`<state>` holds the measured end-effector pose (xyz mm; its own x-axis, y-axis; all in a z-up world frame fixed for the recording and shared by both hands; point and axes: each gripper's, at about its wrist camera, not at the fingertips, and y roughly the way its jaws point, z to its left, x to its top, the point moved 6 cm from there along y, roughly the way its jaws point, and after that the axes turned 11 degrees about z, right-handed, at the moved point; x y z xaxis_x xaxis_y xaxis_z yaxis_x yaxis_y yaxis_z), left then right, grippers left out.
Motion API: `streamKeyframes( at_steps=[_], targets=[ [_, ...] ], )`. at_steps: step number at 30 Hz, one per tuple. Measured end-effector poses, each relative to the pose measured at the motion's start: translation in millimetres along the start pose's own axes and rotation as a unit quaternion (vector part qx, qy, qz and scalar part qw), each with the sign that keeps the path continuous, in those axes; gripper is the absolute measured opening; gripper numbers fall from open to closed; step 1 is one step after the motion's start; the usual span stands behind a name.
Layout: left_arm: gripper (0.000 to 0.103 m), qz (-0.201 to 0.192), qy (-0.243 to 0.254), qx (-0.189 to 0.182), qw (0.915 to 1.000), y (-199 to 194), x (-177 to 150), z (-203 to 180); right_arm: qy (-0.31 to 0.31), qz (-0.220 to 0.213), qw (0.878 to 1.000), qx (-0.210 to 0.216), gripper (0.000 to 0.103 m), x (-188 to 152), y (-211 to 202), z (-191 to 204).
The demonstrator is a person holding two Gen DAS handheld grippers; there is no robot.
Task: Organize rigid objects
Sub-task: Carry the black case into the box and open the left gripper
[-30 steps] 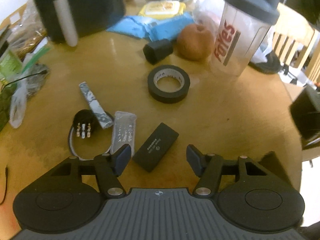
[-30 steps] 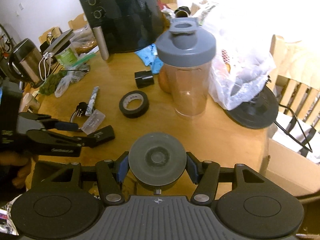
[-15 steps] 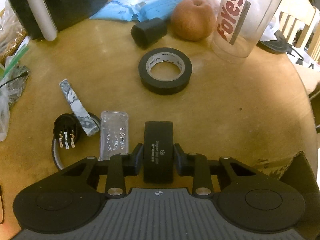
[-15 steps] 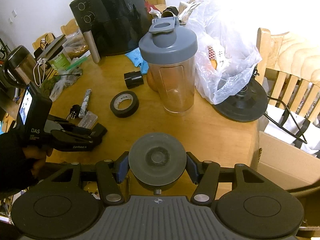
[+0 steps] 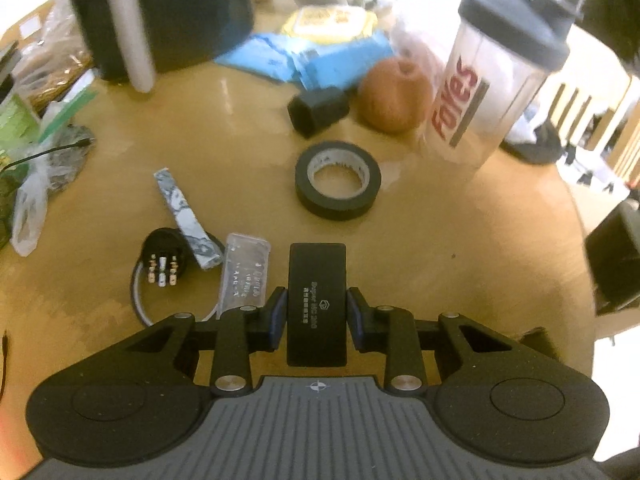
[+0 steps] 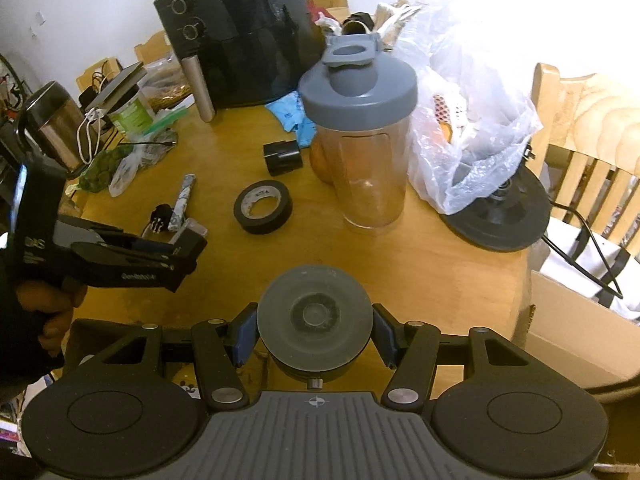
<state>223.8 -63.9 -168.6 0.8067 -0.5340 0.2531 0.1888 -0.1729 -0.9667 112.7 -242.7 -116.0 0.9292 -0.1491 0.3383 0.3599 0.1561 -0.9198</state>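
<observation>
Closing around the black rectangular case (image 5: 317, 304), the left gripper (image 5: 317, 312) now clamps it, ready to move; right gripper (image 6: 315, 332) holds a grey round disc (image 6: 315, 314).

Each black plastic gripper, the left gripper (image 5: 317, 316) and the right gripper (image 6: 316, 334), has blue pads, silver screws, round side discs and a grey ribbed base with a small cross mark.
</observation>
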Motion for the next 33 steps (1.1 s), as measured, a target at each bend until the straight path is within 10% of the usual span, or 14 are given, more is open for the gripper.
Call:
streamKeyframes(
  at_steps=[33],
  targets=[
    [0.031,-0.015,-0.13,-0.11,0.9852,-75,-93,1,-0.034,-0.004,0.999,0.031,0.061,-17,-6,51]
  ],
)
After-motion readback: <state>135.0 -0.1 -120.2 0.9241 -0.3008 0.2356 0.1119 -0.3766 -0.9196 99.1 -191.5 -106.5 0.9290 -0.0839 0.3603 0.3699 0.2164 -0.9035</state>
